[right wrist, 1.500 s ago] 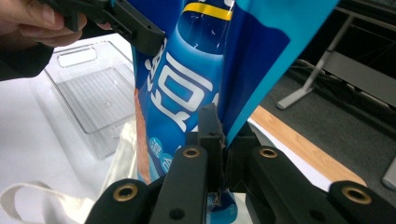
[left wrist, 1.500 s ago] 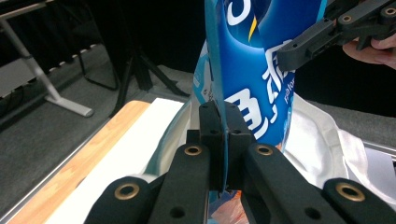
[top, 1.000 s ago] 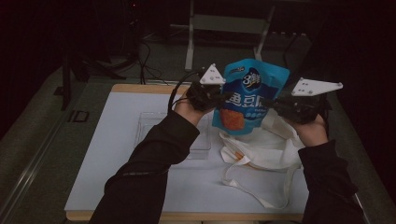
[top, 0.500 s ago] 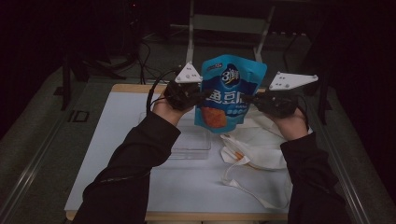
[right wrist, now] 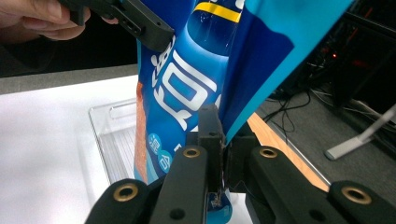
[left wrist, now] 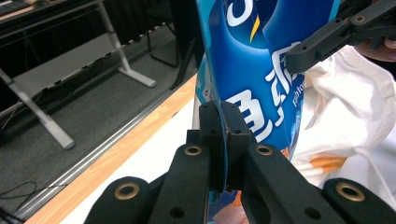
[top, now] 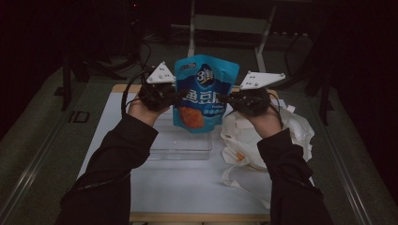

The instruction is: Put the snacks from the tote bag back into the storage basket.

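A blue snack bag point(top: 202, 93) with white lettering and an orange picture hangs upright in the air above the table. My left gripper point(top: 177, 95) pinches its left edge and my right gripper point(top: 222, 99) pinches its right edge. In the left gripper view the two black jaws are shut on the thin edge of the snack bag point(left wrist: 254, 70). The right gripper view shows the same kind of pinch on the snack bag point(right wrist: 187, 93), with the other gripper's fingers point(right wrist: 135, 21) at the top left. A clear plastic tray point(top: 180, 140) lies on the white table below the bag.
A white cloth bag point(top: 256, 136) with orange trim lies crumpled on the table point(top: 187, 187) to the right of the tray. The table has a wooden rim point(top: 197, 217). Grey table legs and cables point(top: 230, 23) stand on the dark floor behind.
Both hands have carried the snack bag to the left, from above the white cloth bag to above the clear tray. Both grips have stayed the same.
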A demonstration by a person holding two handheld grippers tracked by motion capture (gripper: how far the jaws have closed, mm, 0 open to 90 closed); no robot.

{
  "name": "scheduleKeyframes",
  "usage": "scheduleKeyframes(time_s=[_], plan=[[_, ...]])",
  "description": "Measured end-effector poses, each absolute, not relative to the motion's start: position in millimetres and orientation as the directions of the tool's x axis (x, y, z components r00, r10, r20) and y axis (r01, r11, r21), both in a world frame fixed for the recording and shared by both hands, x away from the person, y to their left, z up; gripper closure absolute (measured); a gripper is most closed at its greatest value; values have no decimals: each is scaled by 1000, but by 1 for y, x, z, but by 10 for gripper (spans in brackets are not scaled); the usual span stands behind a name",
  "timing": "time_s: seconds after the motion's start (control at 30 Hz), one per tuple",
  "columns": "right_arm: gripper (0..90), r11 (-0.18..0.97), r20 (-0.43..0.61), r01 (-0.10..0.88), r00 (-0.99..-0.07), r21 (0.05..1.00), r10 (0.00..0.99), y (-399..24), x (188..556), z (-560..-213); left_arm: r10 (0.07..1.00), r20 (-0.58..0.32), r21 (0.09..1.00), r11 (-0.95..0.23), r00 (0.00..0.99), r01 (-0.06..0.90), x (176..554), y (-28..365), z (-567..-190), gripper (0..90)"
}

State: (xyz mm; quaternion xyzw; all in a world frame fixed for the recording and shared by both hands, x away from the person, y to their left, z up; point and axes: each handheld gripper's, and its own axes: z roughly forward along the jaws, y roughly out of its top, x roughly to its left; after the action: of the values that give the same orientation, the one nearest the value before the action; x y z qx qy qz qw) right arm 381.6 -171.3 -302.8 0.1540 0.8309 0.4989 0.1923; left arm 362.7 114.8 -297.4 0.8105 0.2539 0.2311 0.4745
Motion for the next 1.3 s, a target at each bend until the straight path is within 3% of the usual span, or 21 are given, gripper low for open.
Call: scheduleKeyframes(time_s=[0.57, 1.3], plan=[[883, 474, -143, 73, -903, 877, 404, -114, 396, -334, 693, 119, 874, -413, 711, 255, 363, 162, -332, 900], [883, 510, -70, 139, -927, 849, 369, -93, 390, -400, 695, 4, 866, -362, 719, 345, 353, 186, -400, 900]])
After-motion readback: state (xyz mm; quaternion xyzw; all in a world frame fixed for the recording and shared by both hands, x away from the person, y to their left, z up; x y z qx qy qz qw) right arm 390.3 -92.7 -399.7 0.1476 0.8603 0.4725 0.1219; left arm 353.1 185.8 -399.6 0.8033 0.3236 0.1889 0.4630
